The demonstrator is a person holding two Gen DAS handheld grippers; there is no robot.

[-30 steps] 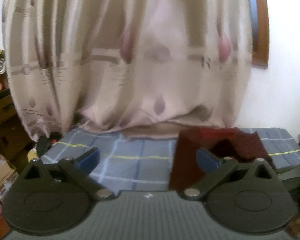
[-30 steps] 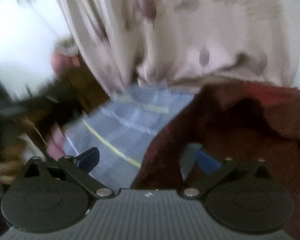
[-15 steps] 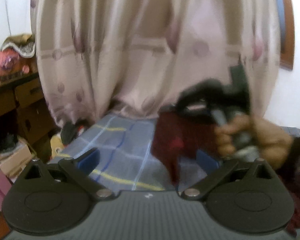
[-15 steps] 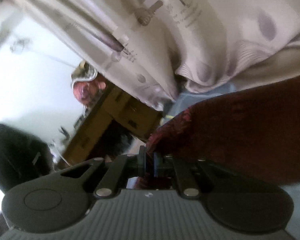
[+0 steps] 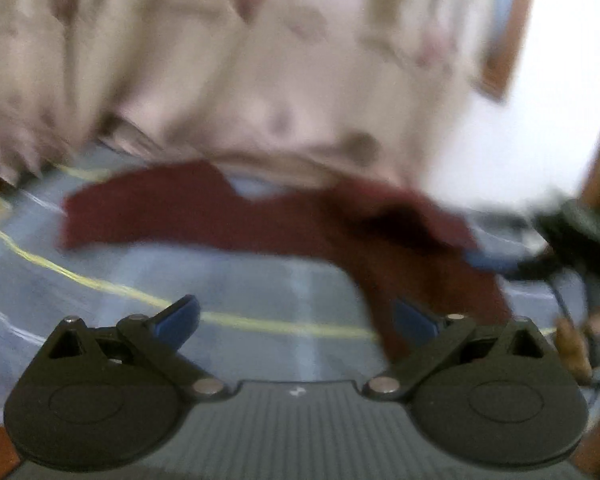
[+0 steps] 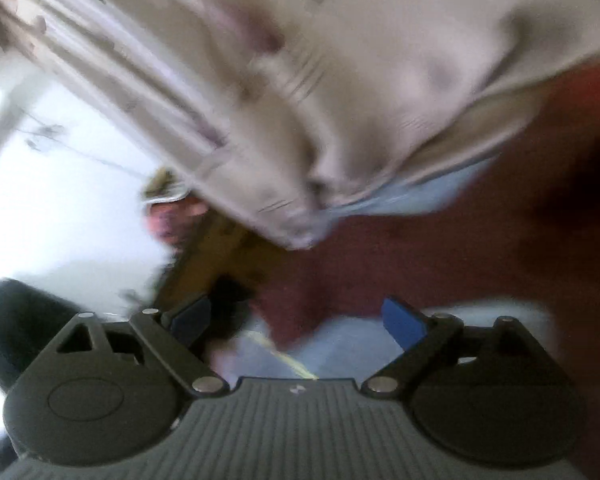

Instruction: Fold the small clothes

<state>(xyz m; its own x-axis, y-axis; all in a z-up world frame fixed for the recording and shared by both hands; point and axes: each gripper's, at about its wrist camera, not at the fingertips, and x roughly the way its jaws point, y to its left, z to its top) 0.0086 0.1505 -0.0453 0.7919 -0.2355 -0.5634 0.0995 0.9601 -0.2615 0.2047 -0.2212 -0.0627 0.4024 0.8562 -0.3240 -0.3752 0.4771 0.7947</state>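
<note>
Beige curtain (image 5: 260, 60) behind, blue checked bed sheet (image 5: 180, 272) below (both blurred). Dark red garment (image 5: 228, 216) spread on the sheet, ahead of the left tool (image 5: 296, 316), fingers wide apart, empty. Right tool (image 6: 296, 320) likewise spread, garment (image 6: 400, 256) just beyond its tips.

One dark red garment (image 5: 204, 216) lies spread on one blue plaid bed cover (image 5: 260, 288). One beige patterned curtain (image 5: 228, 60) hangs behind it. Two grippers show: the left gripper (image 5: 296, 318) and the right gripper (image 6: 298, 320), each with two blue-tipped fingers. One wooden frame (image 5: 500, 40) sits on the wall.
</note>
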